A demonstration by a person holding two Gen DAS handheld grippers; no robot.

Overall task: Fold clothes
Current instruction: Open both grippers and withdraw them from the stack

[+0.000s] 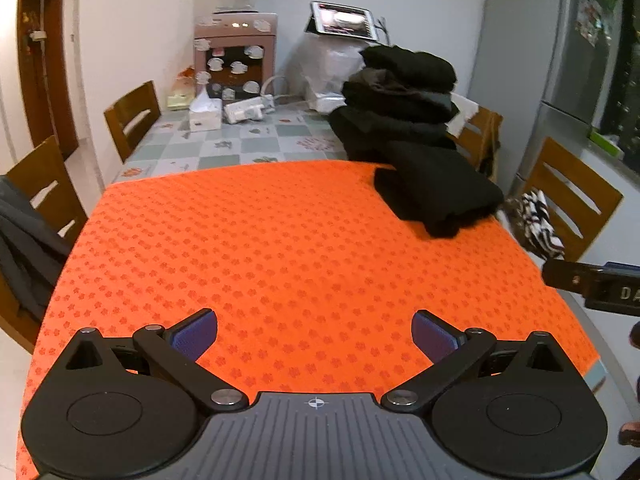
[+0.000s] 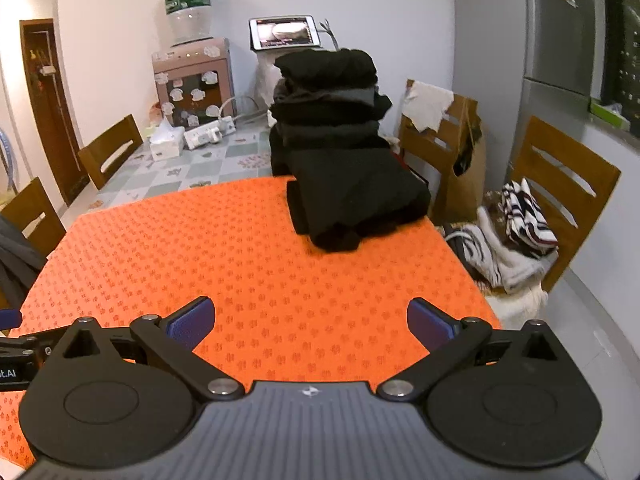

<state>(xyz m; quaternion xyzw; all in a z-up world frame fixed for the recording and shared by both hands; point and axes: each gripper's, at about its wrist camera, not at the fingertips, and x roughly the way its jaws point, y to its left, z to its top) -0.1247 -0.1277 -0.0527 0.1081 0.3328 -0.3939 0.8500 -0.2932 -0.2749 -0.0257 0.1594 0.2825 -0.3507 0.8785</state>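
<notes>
1. Folded black garment [image 2: 352,200] lying at the far right corner of the orange mat [image 2: 240,256], front edge rolled toward the camera.
2. Just behind it, touching, a tall stack of folded dark clothes [image 2: 328,96] on the checkered tablecloth [image 2: 192,168].
3. Striped unfolded clothes [image 2: 516,224] heaped on a wooden chair [image 2: 568,184] right of the table [image 1: 588,312], apart from the mat.
4. Left hand-held gripper [image 1: 315,334] hovering over the near edge of the mat, blue pads [image 1: 196,334] spread wide, nothing between them.
5. Right hand-held gripper [image 2: 311,324] likewise released, pads [image 2: 428,324] far apart above bare orange mat, holding nothing.
6. Both well short of the black garment.
7. Far end of the table: tissue box [image 2: 166,144], white power strip [image 2: 208,132], tablet [image 2: 286,32] propped upright with screen lit.
8. Beyond that, water dispenser [image 2: 192,80] with bottle on top against the wall; grey refrigerator [image 2: 560,40] at right.
9. More wooden chairs [image 1: 134,116] along the left side, one draped with a dark grey garment [image 1: 24,248].
</notes>
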